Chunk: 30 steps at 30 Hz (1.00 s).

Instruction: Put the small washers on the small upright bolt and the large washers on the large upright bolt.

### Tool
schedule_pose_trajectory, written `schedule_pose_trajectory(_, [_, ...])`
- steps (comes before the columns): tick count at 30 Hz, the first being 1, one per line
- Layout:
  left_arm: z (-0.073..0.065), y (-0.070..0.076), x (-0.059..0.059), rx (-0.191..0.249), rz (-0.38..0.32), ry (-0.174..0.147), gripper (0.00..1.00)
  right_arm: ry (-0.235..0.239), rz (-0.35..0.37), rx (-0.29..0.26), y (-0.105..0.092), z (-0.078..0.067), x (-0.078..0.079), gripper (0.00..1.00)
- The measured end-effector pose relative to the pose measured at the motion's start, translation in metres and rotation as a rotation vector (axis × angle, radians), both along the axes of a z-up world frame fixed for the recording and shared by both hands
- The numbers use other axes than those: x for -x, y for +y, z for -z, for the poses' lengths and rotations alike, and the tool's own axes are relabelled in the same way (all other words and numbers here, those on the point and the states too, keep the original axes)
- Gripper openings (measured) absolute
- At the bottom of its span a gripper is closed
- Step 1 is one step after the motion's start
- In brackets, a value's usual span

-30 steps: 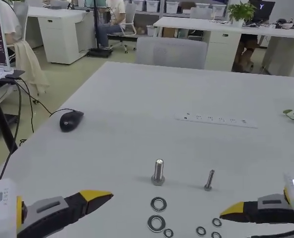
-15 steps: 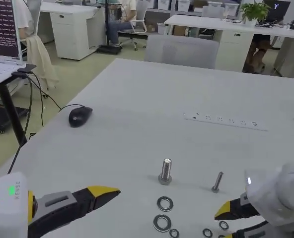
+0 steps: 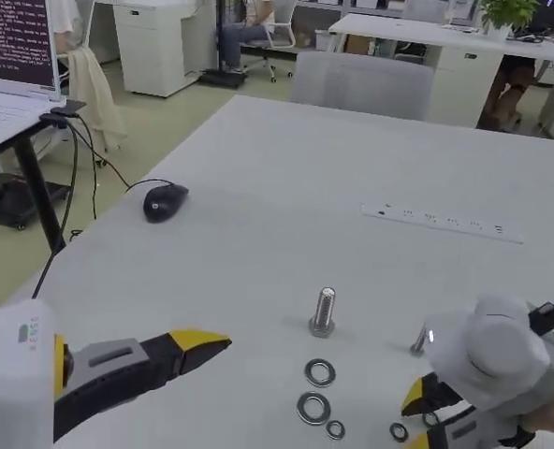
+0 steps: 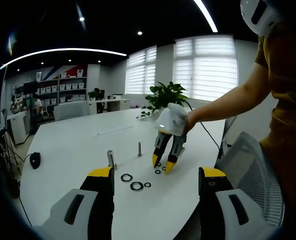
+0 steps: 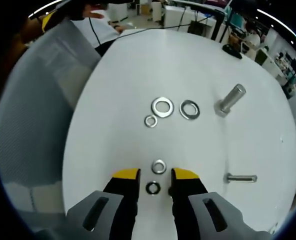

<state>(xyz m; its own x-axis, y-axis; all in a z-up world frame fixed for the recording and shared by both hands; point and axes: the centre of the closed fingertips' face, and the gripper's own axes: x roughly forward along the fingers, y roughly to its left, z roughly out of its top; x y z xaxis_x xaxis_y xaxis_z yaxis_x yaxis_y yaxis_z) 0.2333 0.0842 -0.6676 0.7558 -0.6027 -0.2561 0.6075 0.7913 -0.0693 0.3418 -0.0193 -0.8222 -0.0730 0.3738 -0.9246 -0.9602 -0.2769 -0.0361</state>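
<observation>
Straddling a small washer [image 5: 153,188] (thin silvery ring, lying flat) with right gripper [image 5: 155,173], jaws parted. Holding left gripper [image 4: 156,172] spread wide, empty.

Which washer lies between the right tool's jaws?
The dark small washer, flanked by both jaws; the paler small washer lies farther out, level with the tips.

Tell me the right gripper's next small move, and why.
Probably ease the right gripper down and close it on the small washer. Its jaws are open and hold nothing, and that washer lies between them on the table. The small upright bolt stands off to one side, with no washer on it that I can see.
</observation>
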Motion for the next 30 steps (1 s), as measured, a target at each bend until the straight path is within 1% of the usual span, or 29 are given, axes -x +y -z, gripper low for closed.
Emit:
schedule_pose_trajectory(3, [-0.0009, -0.0009, 0.0007, 0.004, 0.000, -0.001, 0.68, 0.003, -0.006, 0.006, 0.0024, 0.0005, -0.0012, 0.26])
schedule_pose_trajectory(6, [-0.0010, -0.0012, 0.0006, -0.001, -0.002, -0.002, 0.68, 0.013, -0.010, 0.027, 0.0014, 0.0032, -0.0022, 0.26])
schedule_pose_trajectory(7, [-0.0011, -0.0011, 0.0003, 0.000, -0.003, -0.002, 0.68, 0.019, -0.008, 0.023, 0.0027, 0.0026, -0.0019, 0.25])
schedule_pose_trajectory(8, [-0.0015, -0.0011, 0.0001, 0.002, -0.004, -0.004, 0.68, 0.015, -0.010, 0.030, 0.0025, 0.0033, -0.0026, 0.25])
schedule_pose_trajectory(9, [-0.0023, -0.0009, -0.0006, 0.006, -0.007, -0.007, 0.68, 0.022, -0.017, 0.039, 0.0019, 0.0033, -0.0013, 0.24])
schedule_pose_trajectory(12, [-0.0037, -0.0008, -0.0013, 0.007, -0.008, -0.011, 0.68, 0.022, -0.026, 0.049, 0.0020, 0.0029, -0.0019, 0.24])
schedule_pose_trajectory(14, [-0.0037, -0.0004, -0.0022, 0.002, -0.008, -0.013, 0.68, 0.014, -0.042, 0.060, 0.0017, 0.0031, -0.0024, 0.24])
schedule_pose_trajectory(20, [-0.0045, 0.0009, -0.0051, 0.004, -0.012, -0.021, 0.68, 0.007, -0.050, 0.072, 0.0012, 0.0043, -0.0021, 0.23])
schedule_pose_trajectory(21, [-0.0046, 0.0007, -0.0054, 0.004, -0.011, -0.022, 0.68, 0.007, -0.048, 0.074, 0.0010, 0.0044, -0.0020, 0.22])
schedule_pose_trajectory(23, [-0.0047, 0.0001, -0.0060, 0.004, -0.010, -0.024, 0.68, -0.009, -0.050, 0.075, 0.0013, 0.0047, -0.0047, 0.15])
schedule_pose_trajectory(24, [-0.0048, -0.0002, -0.0062, 0.005, -0.010, -0.025, 0.68, -0.007, -0.051, 0.076, 0.0015, 0.0049, -0.0044, 0.15])
schedule_pose_trajectory(30, [-0.0047, -0.0007, -0.0072, 0.004, -0.006, -0.026, 0.68, -0.016, -0.064, 0.088, 0.0019, 0.0059, -0.0059, 0.15])
